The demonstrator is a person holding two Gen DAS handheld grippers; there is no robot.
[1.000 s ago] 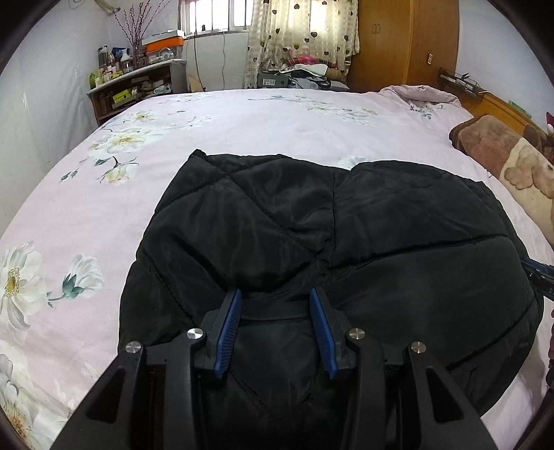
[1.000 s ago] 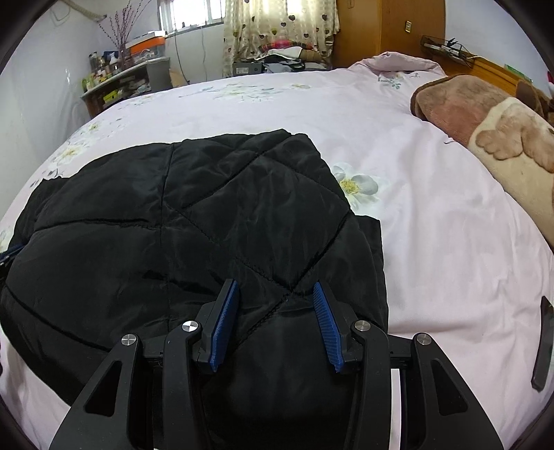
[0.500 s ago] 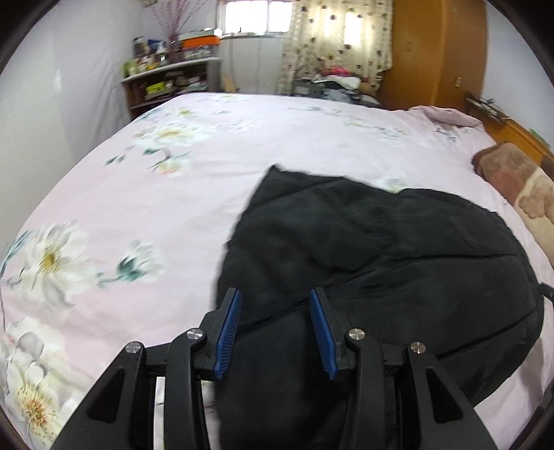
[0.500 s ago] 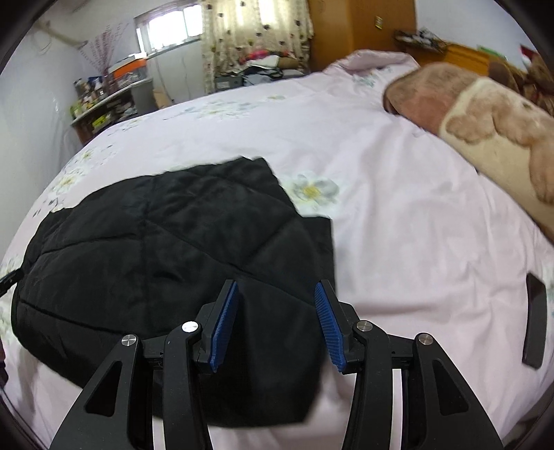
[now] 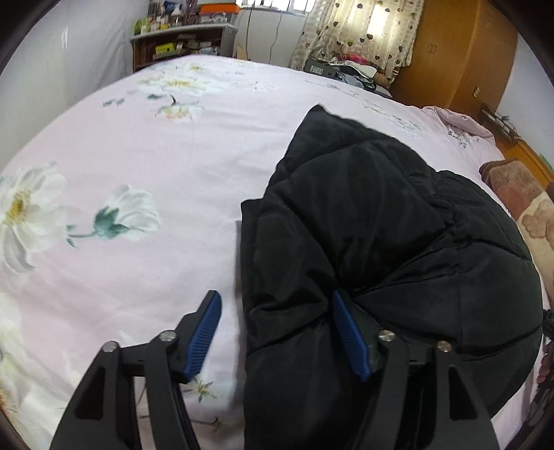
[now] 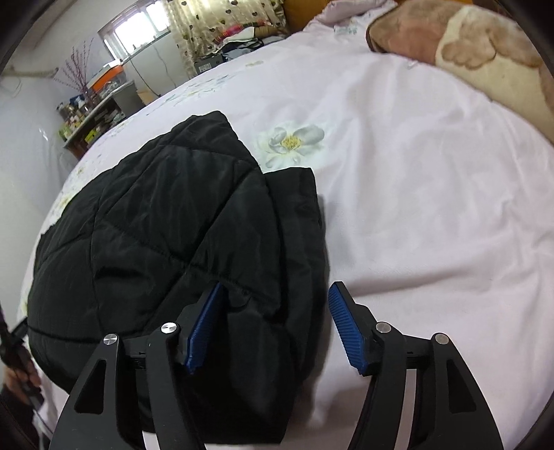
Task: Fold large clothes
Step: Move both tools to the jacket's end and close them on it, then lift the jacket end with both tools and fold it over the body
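A black quilted jacket (image 5: 381,235) lies folded in a thick bundle on the pink floral bedsheet (image 5: 138,166). My left gripper (image 5: 277,329) is open, its jaws straddling the jacket's left edge, right finger over the fabric, left finger over the sheet. In the right wrist view the jacket (image 6: 180,221) fills the left half. My right gripper (image 6: 273,322) is open and straddles the jacket's right edge, left finger on the fabric, right finger over the bare sheet (image 6: 415,190). Neither gripper holds anything.
A brown and cream blanket (image 6: 467,52) lies at the bed's right side. A cluttered shelf (image 5: 180,45), curtains (image 5: 356,31) and a wooden wardrobe (image 5: 460,52) stand beyond the bed. A dark handle (image 6: 14,342) shows at the left edge.
Both grippers have opened wider and shifted outward, the left to the jacket's left edge, the right to its right edge. Both cameras have dropped closer to the bed.
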